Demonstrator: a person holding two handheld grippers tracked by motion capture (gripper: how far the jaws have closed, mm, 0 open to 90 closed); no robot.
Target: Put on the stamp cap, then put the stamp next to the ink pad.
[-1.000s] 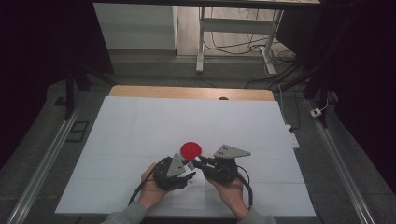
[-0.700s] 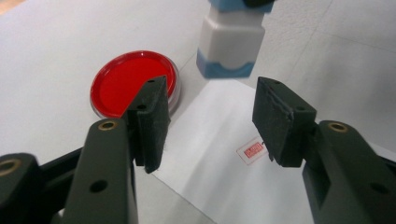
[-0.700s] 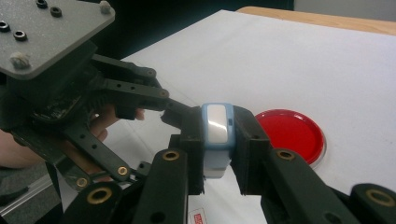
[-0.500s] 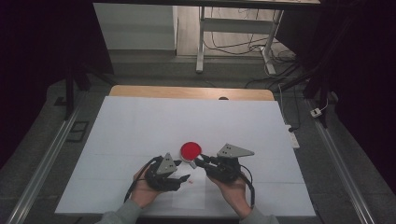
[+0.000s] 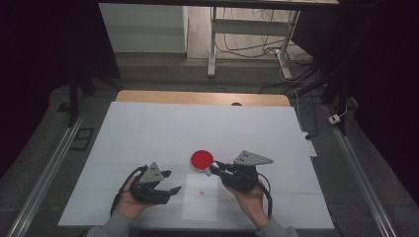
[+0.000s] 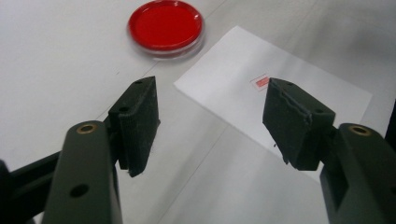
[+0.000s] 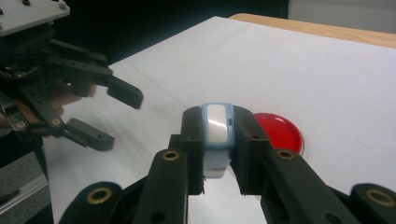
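With my right gripper (image 7: 218, 140) pinching the small blue-and-white device (image 7: 217, 135) and my left gripper (image 6: 210, 121) just opened, empty, I figured steady-and-level over the red dish (image 5: 202, 159) was best.

No text, brand or number can be read anywhere. The one printed mark is a small red rectangular label (image 6: 262, 82) on the white sheet of paper (image 6: 299, 100) lying on the worktop; in the left gripper view it is blurred, and in the high view it is only a red speck, too small to make out.
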